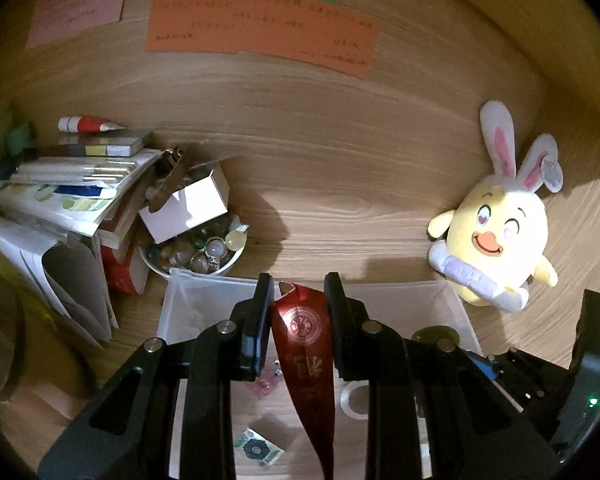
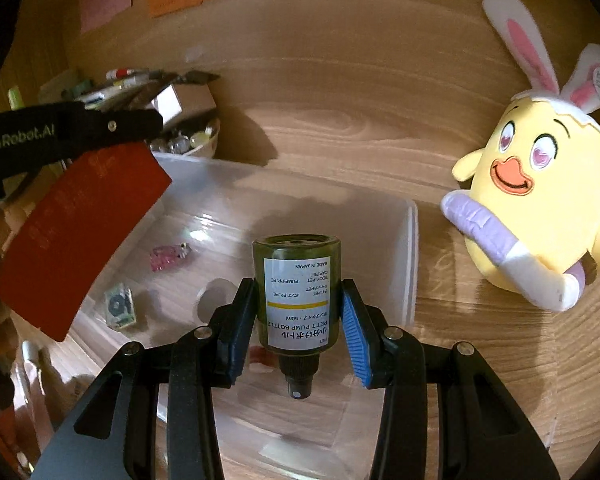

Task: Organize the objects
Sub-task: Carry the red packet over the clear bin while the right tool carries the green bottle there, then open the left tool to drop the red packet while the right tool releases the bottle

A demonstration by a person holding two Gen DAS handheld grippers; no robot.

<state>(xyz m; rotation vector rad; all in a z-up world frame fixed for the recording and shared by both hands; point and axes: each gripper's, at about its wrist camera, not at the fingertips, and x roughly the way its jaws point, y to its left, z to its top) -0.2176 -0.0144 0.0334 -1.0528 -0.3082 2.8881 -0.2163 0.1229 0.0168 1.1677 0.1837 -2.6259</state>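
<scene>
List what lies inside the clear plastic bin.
Inside the clear bin: a pink trinket, a green patterned packet and a tape roll. The pump bottle and red card hide the rest.

Right gripper (image 2: 299, 312) low centre, blue pads (image 2: 355, 336) flanking olive pump bottle (image 2: 297, 292), nozzle toward camera, label upside down; left pad touching, right pad slightly off. Clear bin (image 2: 410, 264) beneath. Left gripper (image 2: 140, 120) upper left, clamping red card (image 2: 80, 240). Yellow bunny-eared plush (image 2: 540, 200) at right.
</scene>
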